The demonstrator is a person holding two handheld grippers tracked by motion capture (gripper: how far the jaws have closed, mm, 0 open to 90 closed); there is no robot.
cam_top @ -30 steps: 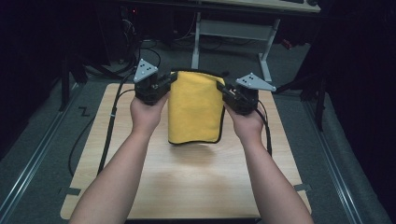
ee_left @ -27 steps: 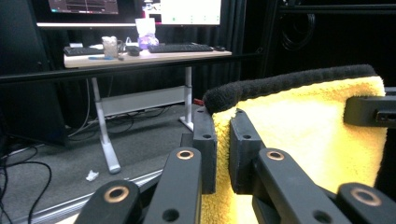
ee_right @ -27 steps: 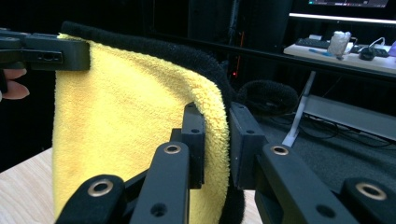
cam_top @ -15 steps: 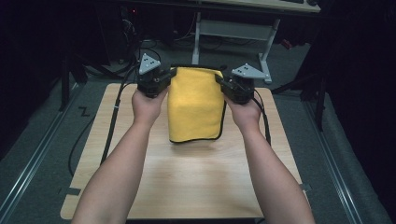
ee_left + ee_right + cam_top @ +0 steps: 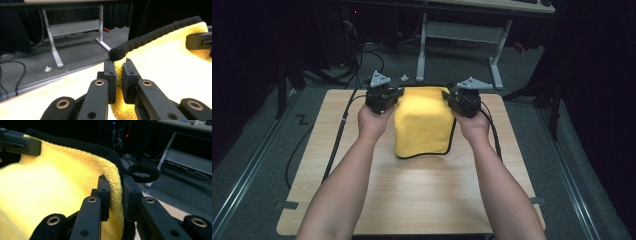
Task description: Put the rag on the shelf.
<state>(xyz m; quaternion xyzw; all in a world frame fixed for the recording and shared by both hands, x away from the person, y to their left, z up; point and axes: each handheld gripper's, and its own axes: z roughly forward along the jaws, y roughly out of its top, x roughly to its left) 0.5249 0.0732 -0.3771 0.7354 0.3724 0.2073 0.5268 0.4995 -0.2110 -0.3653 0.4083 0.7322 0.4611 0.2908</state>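
A yellow towel (image 5: 424, 122) with black edging hangs between my two grippers over the wooden table (image 5: 412, 200), and its lower hem rests on the tabletop. My left gripper (image 5: 398, 93) is shut on the towel's upper left corner. In the left gripper view the jaws (image 5: 119, 67) pinch the yellow pile (image 5: 162, 65) just under the black hem, and they have just closed a little tighter on it. My right gripper (image 5: 448, 95) is shut on the upper right corner. The right gripper view shows its pads (image 5: 115, 185) clamping the towel's edge (image 5: 55, 182).
Beyond the table's far edge stands a grey desk frame (image 5: 422, 45), with cables (image 5: 347, 65) on the dark floor. A small white scrap (image 5: 404, 77) lies on the floor behind the table. Each gripper's cable trails back over the tabletop beside the forearms.
Both hands have carried the towel's top edge forward and lower, toward the table's far side. Both grips on the corners are unchanged.
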